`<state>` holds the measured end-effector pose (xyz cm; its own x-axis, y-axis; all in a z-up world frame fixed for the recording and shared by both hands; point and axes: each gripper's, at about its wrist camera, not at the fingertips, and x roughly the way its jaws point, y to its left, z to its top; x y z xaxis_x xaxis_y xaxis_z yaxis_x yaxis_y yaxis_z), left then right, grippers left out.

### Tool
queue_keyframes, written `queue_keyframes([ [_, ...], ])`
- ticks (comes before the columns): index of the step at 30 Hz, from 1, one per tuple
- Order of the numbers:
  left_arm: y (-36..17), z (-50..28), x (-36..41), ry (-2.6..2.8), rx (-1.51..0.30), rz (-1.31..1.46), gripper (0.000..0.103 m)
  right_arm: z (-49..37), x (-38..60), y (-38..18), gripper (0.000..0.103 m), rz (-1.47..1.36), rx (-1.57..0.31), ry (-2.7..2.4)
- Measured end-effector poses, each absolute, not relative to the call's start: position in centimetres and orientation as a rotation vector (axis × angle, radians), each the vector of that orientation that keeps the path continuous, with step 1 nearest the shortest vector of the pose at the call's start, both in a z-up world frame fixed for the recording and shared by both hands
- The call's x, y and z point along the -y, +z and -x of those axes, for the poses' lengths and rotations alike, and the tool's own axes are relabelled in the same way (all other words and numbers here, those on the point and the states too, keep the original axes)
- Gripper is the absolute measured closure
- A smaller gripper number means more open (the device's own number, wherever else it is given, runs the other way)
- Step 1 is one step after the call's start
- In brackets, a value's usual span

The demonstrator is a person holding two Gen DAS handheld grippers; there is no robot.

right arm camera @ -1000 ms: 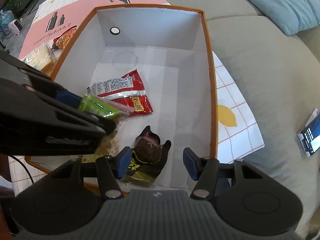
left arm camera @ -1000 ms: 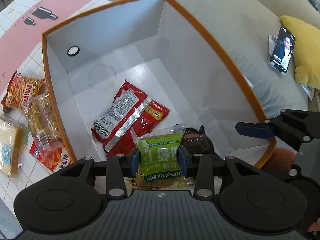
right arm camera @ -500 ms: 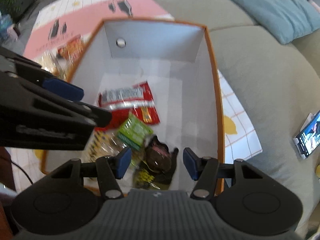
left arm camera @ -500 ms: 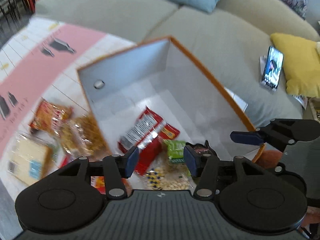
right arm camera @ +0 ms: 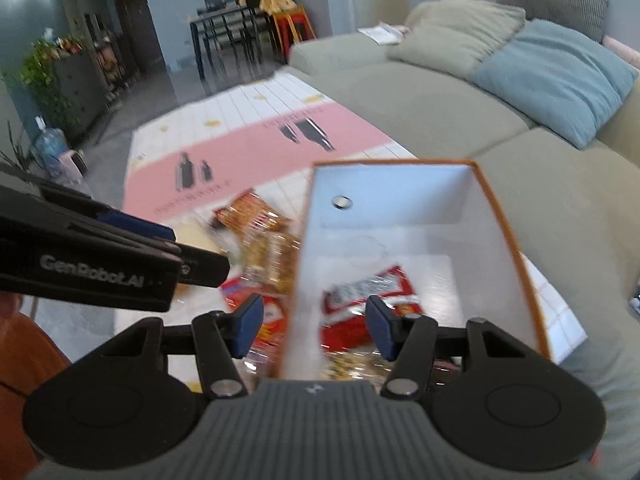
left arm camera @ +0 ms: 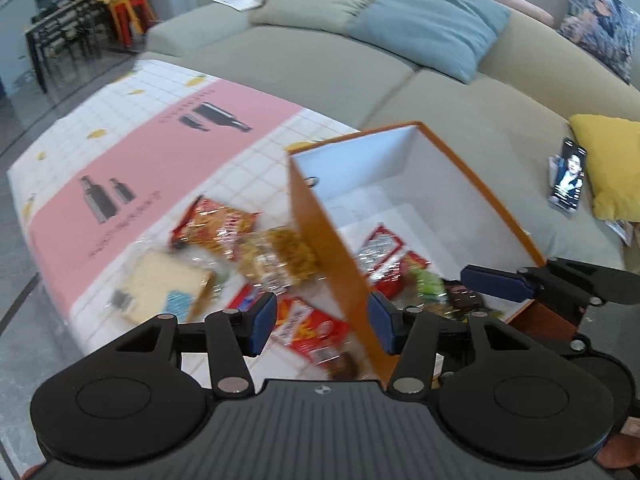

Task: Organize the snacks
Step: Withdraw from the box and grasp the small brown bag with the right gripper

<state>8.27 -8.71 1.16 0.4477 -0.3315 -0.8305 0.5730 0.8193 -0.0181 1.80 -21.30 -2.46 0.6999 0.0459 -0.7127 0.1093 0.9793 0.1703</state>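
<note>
The snacks are lying in two groups. A red pack (left arm camera: 380, 250), a green pack (left arm camera: 430, 284) and a dark pack (left arm camera: 460, 296) are lying inside the box (left arm camera: 332, 264). More snacks (left arm camera: 276, 256) are lying on the surface (left arm camera: 180, 148) just left of the box, near its front edge. The left hand-held gripper (left arm camera: 322, 322) is hanging over the box's left wall with its fingers apart, holding nothing. The right hand-held gripper (right arm camera: 314, 324) is hanging there too, fingers apart and empty. A sofa (left arm camera: 320, 68) is sitting behind the surface.
</note>
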Motion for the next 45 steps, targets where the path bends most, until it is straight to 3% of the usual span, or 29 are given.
queue_keyframes([
  [14,-4.0,-6.1,0.9,-0.489,-0.947,-0.338,0.041,0.6,11.9,-6.6,0.060,-0.008,-0.773,-0.088],
  [41,-10.0,-6.7,-0.2,-0.504,-0.992,-0.494,0.042,-4.2,7.1,-14.8,0.061,0.306,-0.996,-0.141],
  [45,-10.7,-7.7,-0.1,-0.486,-1.002,-0.514,0.041,-5.0,6.9,-15.7,0.057,0.355,-1.007,-0.169],
])
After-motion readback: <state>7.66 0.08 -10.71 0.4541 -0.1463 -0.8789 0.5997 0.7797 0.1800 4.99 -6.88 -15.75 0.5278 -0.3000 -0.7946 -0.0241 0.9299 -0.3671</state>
